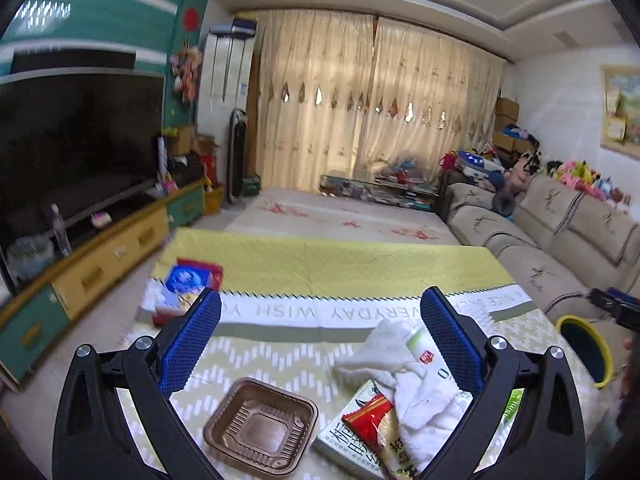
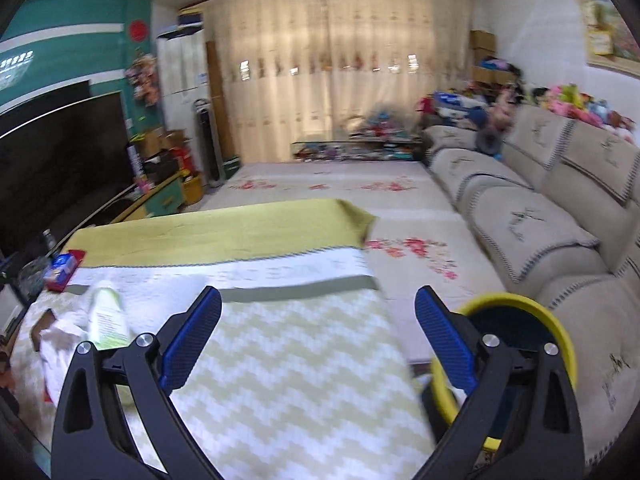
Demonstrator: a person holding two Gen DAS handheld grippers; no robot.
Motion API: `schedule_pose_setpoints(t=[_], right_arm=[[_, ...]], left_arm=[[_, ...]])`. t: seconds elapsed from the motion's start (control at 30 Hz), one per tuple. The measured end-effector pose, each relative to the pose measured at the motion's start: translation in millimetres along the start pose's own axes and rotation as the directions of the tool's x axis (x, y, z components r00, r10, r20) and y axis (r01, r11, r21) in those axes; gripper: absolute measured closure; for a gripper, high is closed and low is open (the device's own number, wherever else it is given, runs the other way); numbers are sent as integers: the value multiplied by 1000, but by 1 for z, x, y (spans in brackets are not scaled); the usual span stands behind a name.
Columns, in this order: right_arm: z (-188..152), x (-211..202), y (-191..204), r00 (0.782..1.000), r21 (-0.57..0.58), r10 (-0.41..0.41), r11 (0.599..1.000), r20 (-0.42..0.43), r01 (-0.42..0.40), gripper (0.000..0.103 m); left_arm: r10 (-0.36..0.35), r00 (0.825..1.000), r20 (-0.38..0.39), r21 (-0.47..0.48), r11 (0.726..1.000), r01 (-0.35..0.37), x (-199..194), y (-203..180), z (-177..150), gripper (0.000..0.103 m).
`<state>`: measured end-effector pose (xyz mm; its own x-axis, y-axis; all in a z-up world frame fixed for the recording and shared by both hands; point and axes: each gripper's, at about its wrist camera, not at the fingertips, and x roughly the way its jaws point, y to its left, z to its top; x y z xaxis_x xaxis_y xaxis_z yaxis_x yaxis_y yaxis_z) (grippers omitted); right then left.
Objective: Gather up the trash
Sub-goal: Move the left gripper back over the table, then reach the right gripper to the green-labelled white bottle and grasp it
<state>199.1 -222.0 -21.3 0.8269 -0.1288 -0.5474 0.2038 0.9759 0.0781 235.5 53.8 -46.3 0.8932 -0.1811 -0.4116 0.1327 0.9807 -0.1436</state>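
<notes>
Brown tray (image 1: 261,426) under wide left tongs (image 1: 320,328); right tongs (image 2: 318,322) empty.

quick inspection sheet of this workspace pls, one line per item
surface: table cloth, yellow-green chevron pattern
job's things: brown tray, red wrapper, white tissue, carton, bottle, blue-red box; yellow bin beside the table
clutter: nothing seen
grippers: left tongs open, empty; right tongs open, empty
cables: nothing seen
surroundings: sofa, TV, curtains
</notes>
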Motion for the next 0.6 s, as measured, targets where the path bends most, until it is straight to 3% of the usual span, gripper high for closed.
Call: schedule_pose_setpoints(t=[0.43, 0.47, 0.53, 0.6], right_arm=[[33, 48, 89, 984, -116, 163, 979, -67, -170, 10], [33, 51, 95, 980, -118, 180, 975, -90, -190, 10], [29, 56, 106, 948, -98, 277, 951, -159, -294, 12], [24, 56, 115, 922, -100, 330, 930, -202, -355, 19]], left_arm=[[37, 999, 33, -47, 998, -36, 5, 11, 3, 5], [30, 999, 25, -54, 998, -29, 8, 13, 2, 5], [27, 999, 19, -55, 998, -25, 6, 11, 1, 5], [26, 999, 20, -44, 999, -25, 7, 9, 0, 5]])
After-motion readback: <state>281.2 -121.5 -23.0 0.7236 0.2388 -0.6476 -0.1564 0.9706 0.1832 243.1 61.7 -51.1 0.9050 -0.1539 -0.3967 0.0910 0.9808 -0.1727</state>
